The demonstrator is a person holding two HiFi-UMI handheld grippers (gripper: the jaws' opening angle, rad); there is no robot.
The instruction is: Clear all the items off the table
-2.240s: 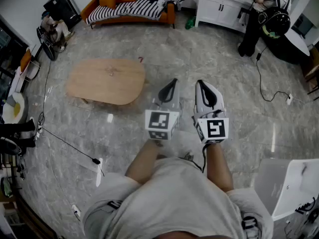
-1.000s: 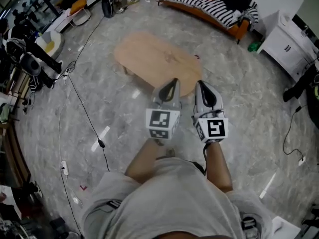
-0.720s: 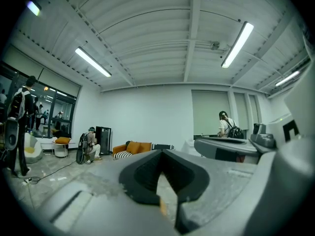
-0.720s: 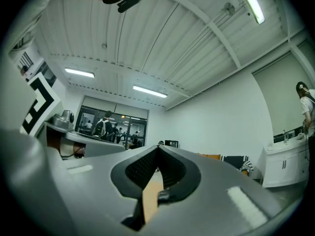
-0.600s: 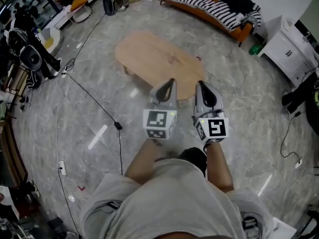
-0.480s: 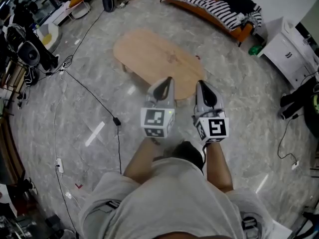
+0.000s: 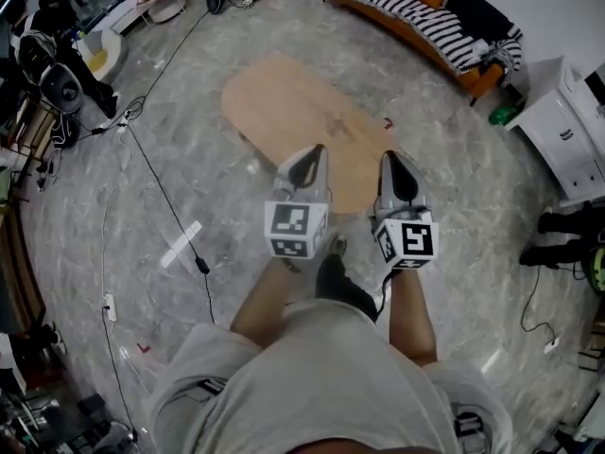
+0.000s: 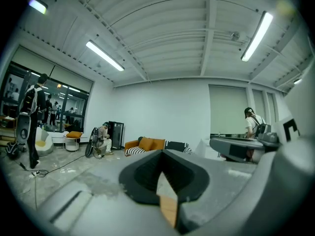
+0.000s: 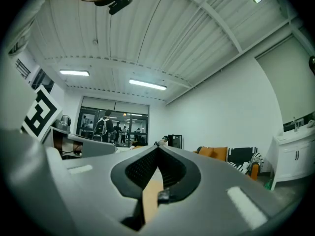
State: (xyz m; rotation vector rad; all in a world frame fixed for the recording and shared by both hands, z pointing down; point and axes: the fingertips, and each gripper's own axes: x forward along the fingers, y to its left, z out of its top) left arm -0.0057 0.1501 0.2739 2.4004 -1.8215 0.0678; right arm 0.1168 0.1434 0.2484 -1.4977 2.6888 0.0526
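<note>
A low oval wooden table [image 7: 288, 112] stands on the marble floor just ahead of me. A small faint item [image 7: 337, 127] lies near its middle, too small to identify. My left gripper [image 7: 312, 153] and right gripper [image 7: 393, 158] are held side by side over the table's near end, both shut with nothing in them. In the left gripper view the jaws [image 8: 161, 151] meet at the tips, and a strip of the table [image 8: 169, 209] shows in the gap below. The right gripper [image 9: 157, 148] looks the same, with table wood [image 9: 150, 200] showing there too.
An orange sofa [image 7: 430, 3] with a striped blanket stands beyond the table. A white cabinet [image 7: 572, 130] is at the right. Black cables [image 7: 156, 187] cross the floor at the left, near camera gear [image 7: 57, 78]. A small red object [image 7: 388, 122] lies beside the table.
The person has walked closer, so the table's near end now lies under the gripper tips. Both grippers keep their pose and stay shut.
</note>
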